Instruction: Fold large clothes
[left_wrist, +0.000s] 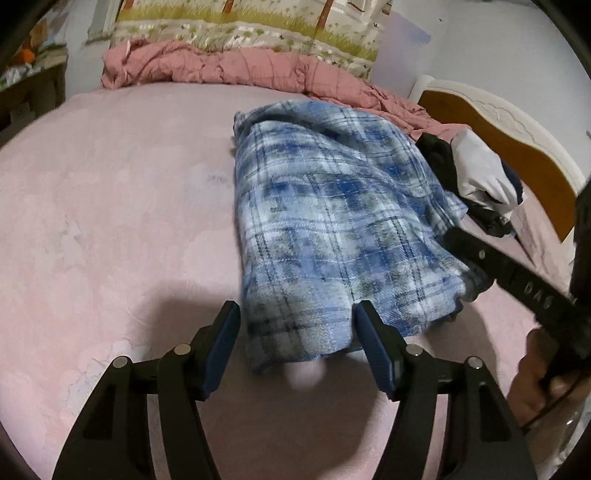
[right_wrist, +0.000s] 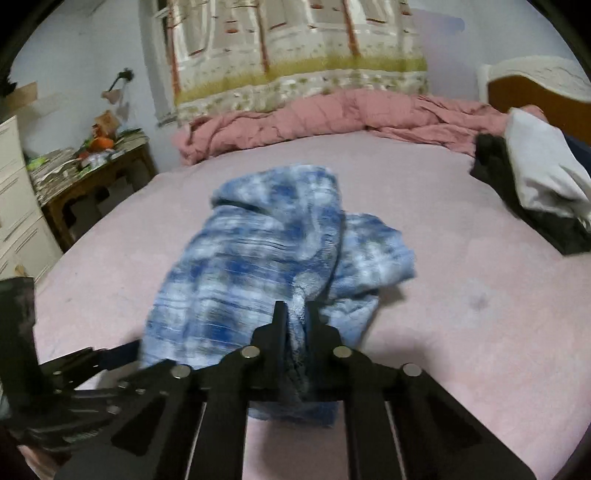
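A blue and white plaid garment (left_wrist: 332, 221) lies folded lengthwise on the pink bed sheet (left_wrist: 110, 221). My left gripper (left_wrist: 297, 310) is open, its blue pads standing either side of the garment's near edge without pressing it. In the right wrist view the same garment (right_wrist: 266, 251) is bunched, and my right gripper (right_wrist: 297, 314) is shut on a fold of its near edge. The right gripper (left_wrist: 517, 273) also shows in the left wrist view at the garment's right side, held by a hand (left_wrist: 535, 369). The left gripper (right_wrist: 92, 362) appears low on the left in the right wrist view.
A crumpled pink quilt (right_wrist: 332, 114) runs along the far side of the bed under a patterned curtain (right_wrist: 295, 48). A pile of black and white clothes (right_wrist: 543, 177) sits at the right by the headboard (right_wrist: 535, 92). A cluttered wooden side table (right_wrist: 92, 166) and white drawers (right_wrist: 14, 192) stand on the left.
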